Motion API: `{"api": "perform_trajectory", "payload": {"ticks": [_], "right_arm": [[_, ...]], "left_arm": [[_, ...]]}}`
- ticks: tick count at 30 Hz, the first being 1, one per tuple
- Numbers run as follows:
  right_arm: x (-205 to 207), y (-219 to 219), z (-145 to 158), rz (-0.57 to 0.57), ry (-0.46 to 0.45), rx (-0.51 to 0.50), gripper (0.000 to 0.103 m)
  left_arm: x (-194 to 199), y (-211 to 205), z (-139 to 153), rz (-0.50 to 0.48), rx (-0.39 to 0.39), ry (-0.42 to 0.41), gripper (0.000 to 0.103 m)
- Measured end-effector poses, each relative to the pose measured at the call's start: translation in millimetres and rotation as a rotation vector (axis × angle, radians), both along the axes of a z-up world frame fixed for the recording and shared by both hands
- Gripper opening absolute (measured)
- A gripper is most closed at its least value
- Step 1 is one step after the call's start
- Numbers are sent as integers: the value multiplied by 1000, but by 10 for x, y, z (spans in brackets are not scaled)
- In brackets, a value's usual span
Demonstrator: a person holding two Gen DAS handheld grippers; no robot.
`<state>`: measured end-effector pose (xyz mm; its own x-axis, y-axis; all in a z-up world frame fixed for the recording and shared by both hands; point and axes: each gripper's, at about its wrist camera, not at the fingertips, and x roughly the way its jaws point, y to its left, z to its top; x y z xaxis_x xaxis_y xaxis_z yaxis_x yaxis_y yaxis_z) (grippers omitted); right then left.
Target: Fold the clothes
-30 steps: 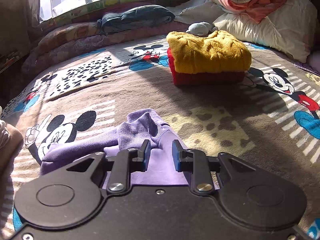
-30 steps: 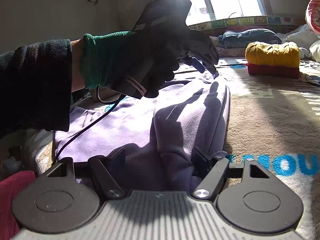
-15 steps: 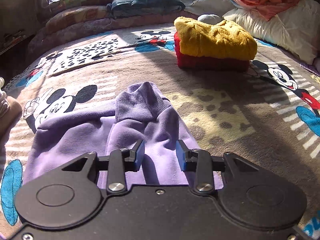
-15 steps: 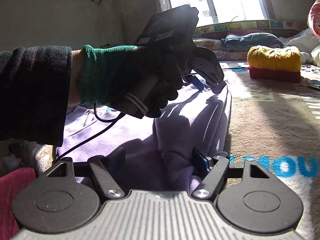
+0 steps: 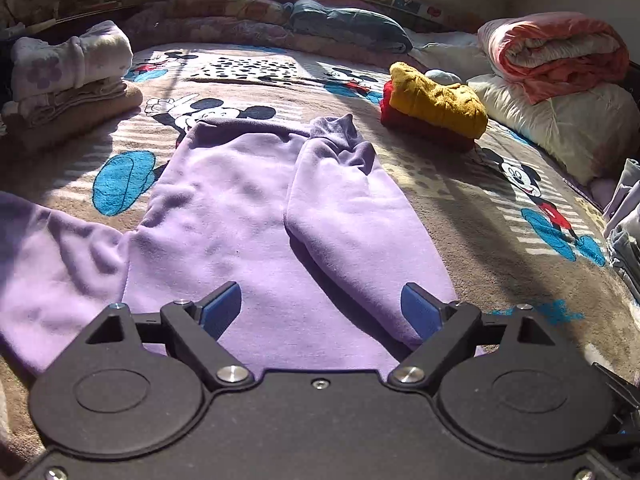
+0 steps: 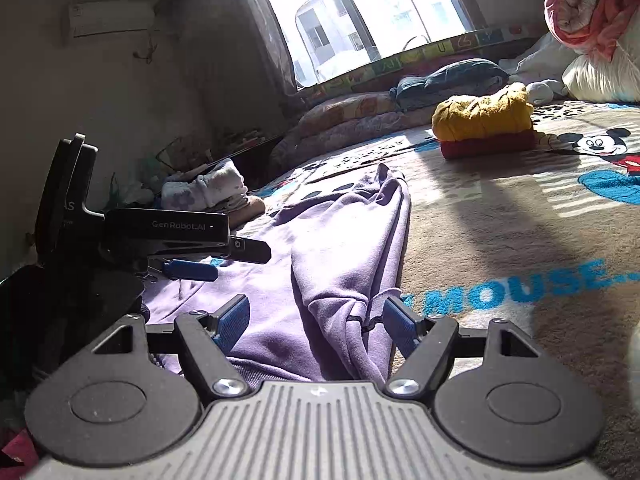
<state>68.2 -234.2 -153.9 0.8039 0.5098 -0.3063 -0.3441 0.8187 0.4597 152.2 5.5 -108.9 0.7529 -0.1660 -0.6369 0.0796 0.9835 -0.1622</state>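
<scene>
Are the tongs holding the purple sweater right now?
No. Both the left tongs and right tongs are open above the purple sweater; nothing is held.

Your left view cuts the purple top [image 5: 248,216] at the left edge, so you can't see that sleeve's end. Its near hem hides under the left gripper [image 5: 320,308]. In the right view, the right gripper [image 6: 316,320] covers the top's near part. Pic's too dark at far left to tell what's there.

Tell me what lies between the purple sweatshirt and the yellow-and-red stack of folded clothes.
Only bare blanket: in the left wrist view, nothing sits between the purple sweatshirt and the folded stack.
</scene>
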Motion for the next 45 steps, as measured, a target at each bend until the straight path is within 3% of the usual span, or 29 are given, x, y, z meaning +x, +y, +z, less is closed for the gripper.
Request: {"api": "perform_trajectory", "payload": {"ticks": [5,8,11,14,24,28,31,39,45], "right_arm": [[-39,-141,-37,-37,62,107,81],[-64,-170,-37,-41,83,157,84],[-57,-143,26,-27,71,162,90],[-44,-112,50,-12,68,169,95],[-32,14,40,16,65,122,95],[-42,112,23,11,44,49,95],[-105,195,35,4,-22,-16,95],[-250,651,175,71,-133,-245,95],[-386,1135,100,171,-149,-411,95]], "left_arm": [[-354,-34,-35,11,37,51,88],[-497,-122,-9,6,147,90,88],[-647,-139,52,33,195,84,88],[-750,-115,99,35,196,99,89],[-908,-12,168,47,208,103,89],[-893,131,123,43,181,108,90],[-869,256,68,35,154,117,90],[-906,961,-177,81,1,99,90],[-936,1416,-298,144,-109,77,90]]}}
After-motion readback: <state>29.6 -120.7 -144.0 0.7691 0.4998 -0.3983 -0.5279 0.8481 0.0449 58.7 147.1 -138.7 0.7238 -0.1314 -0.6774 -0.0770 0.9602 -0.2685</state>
